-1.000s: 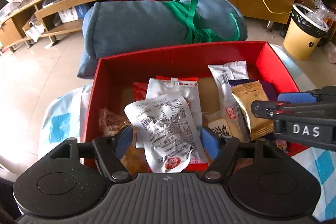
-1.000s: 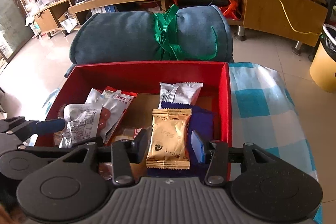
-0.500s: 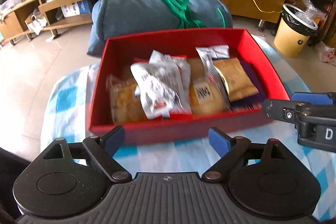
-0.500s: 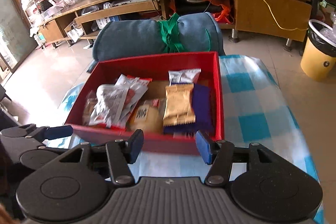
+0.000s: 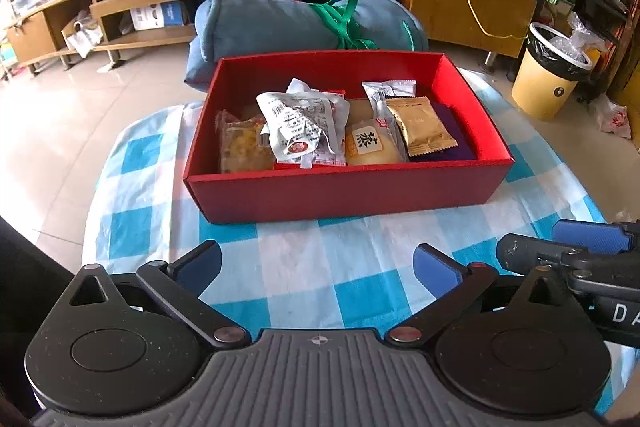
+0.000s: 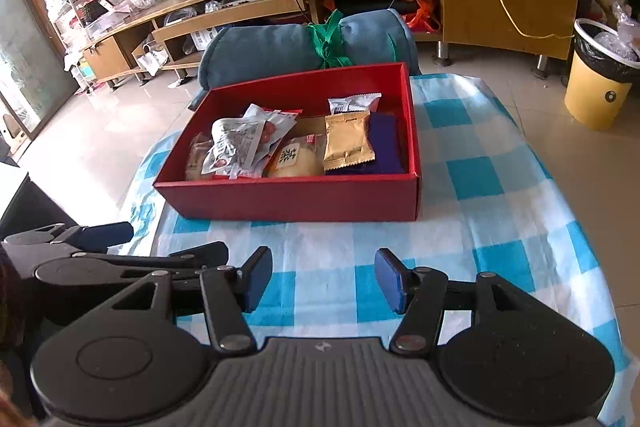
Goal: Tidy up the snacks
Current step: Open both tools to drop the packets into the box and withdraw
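A red box [image 5: 340, 195] [image 6: 288, 199] stands on the blue-and-white checked cloth [image 5: 340, 267]. Inside lie several snacks: a white printed packet [image 5: 298, 125], a gold packet [image 5: 420, 125] [image 6: 348, 141], a yellow cake [image 5: 368, 145], a purple packet [image 5: 452, 139] and an orange pastry [image 5: 240, 147]. My left gripper [image 5: 316, 261] hovers over the cloth in front of the box, its jaws opening wide with nothing between them. My right gripper [image 6: 324, 275] is beside it, also short of the box, open and holding nothing.
A rolled blue blanket [image 5: 280, 23] tied with a green strap lies just behind the box. A yellow bin [image 5: 552, 75] stands on the floor at the right. A long wooden cabinet [image 6: 248, 11] runs along the back. The cloth's edge drops off to the left.
Both grippers have drawn back out of the box to the cloth in front. The left let the white packet go and spread wider; the right opened off the gold packet.
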